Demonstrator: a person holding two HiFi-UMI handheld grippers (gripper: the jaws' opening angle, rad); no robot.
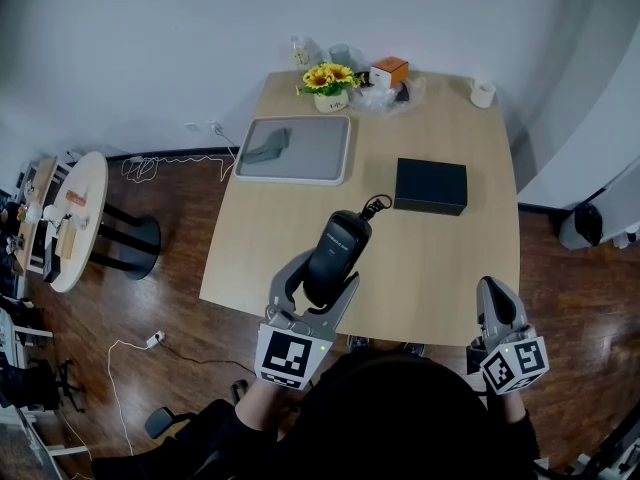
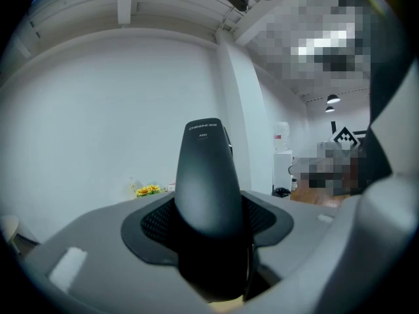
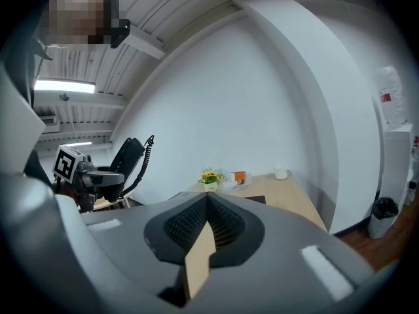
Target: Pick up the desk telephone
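My left gripper point(image 1: 322, 280) is shut on a black telephone handset point(image 1: 338, 253), which it holds off the wooden table point(image 1: 300, 258) near the front edge. A coiled cord point(image 1: 376, 206) leaves the handset's far end. In the left gripper view the handset point(image 2: 208, 182) stands up between the pads and fills the gap of the left gripper point(image 2: 209, 224). A flat black box point(image 1: 430, 185), possibly the phone base, lies mid-table to the right. My right gripper point(image 1: 494, 290) hangs at the table's front right corner, shut and holding nothing point(image 3: 206, 221). The right gripper view also shows the handset point(image 3: 127, 159).
A grey tray point(image 1: 300, 173) with a grey item sits at the back left. Yellow flowers point(image 1: 330, 80), an orange box point(image 1: 389, 71) and a white roll point(image 1: 483, 93) line the back edge. A round side table point(image 1: 90, 183) stands to the left on the wood floor.
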